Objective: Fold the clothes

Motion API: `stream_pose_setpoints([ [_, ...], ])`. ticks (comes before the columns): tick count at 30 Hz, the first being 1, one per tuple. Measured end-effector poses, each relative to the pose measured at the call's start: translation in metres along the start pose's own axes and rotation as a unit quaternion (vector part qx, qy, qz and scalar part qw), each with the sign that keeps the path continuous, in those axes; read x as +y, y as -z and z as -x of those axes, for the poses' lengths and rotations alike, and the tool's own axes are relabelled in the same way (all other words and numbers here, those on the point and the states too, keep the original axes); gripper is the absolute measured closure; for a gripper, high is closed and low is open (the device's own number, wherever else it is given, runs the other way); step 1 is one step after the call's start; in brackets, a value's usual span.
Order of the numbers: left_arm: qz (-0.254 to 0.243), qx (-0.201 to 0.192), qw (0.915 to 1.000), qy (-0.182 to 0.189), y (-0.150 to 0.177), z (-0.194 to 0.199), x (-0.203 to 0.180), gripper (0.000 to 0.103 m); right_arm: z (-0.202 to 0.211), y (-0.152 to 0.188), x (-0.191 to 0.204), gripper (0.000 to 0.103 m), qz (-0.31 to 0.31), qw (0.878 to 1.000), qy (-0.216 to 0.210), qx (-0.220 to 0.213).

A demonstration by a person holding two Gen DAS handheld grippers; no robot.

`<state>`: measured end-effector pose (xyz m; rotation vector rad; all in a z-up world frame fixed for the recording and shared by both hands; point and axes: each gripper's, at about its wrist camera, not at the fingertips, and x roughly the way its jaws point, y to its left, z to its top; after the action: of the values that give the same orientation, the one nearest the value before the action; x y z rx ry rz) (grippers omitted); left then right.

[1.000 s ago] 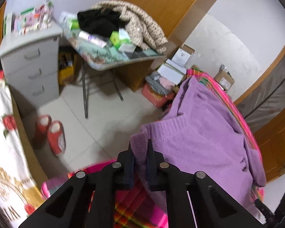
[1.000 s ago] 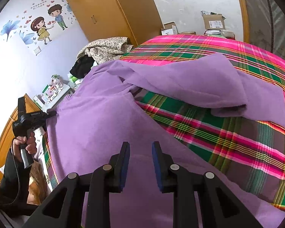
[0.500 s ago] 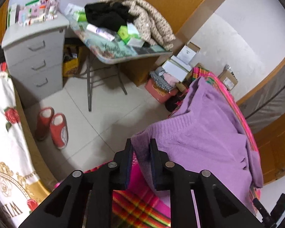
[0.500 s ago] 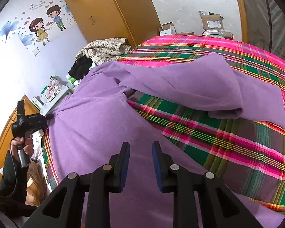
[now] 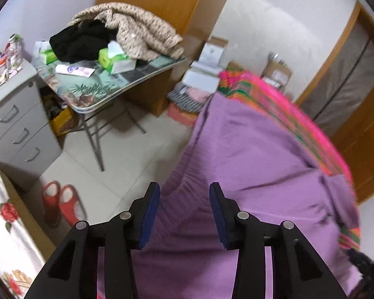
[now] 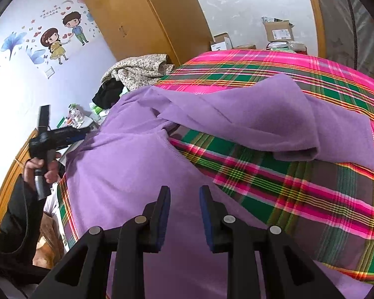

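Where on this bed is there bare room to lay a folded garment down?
Bare plaid bedspread lies between the purple sweater body and its spread sleeve, and beyond the sleeve toward the far wall. The side table is crowded.

The purple knit sweater (image 6: pixel 127 169) lies spread over the plaid bedspread, its hem at the bed's edge, one sleeve (image 6: pixel 274 114) stretched sideways and rumpled.
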<state>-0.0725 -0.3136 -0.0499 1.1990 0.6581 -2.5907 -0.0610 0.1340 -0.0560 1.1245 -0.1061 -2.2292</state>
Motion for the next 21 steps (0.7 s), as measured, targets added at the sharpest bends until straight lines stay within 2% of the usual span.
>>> stream_pose_setpoints([
  [7, -0.022, 0.011, 0.9997, -0.007, 0.000, -0.015, -0.004, 0.060, -0.009, -0.008, -0.005, 0.078, -0.007, 1.000, 0.004, 0.004],
  [10, -0.056, 0.000, 0.9982, -0.020, 0.004, -0.014, -0.013, 0.070, -0.016, -0.010, -0.005, 0.078, -0.007, 1.000, 0.000, 0.008],
  [11, -0.072, -0.006, 0.9971, -0.023, 0.006, -0.013, -0.017, 0.082, -0.018, -0.010, -0.005, 0.078, -0.007, 1.000, -0.001, 0.009],
  [12, -0.083, -0.011, 0.9960, -0.031, 0.007, -0.012, -0.021, 0.087, -0.020, -0.011, -0.005, 0.078, -0.007, 1.000, -0.001, 0.011],
  [14, -0.103, -0.022, 0.9931, -0.052, 0.006, -0.011, -0.029, 0.091, -0.022, -0.012, -0.006, 0.078, -0.008, 1.000, -0.001, 0.012],
  [18, -0.090, -0.038, 0.9931, -0.066, 0.000, -0.012, -0.026, 0.092, -0.022, -0.012, -0.008, 0.078, -0.009, 1.000, 0.003, 0.012],
  [21, -0.072, -0.036, 0.9948, -0.063, -0.007, -0.017, -0.018, 0.092, -0.021, -0.012, -0.011, 0.078, -0.013, 1.000, 0.007, 0.010],
])
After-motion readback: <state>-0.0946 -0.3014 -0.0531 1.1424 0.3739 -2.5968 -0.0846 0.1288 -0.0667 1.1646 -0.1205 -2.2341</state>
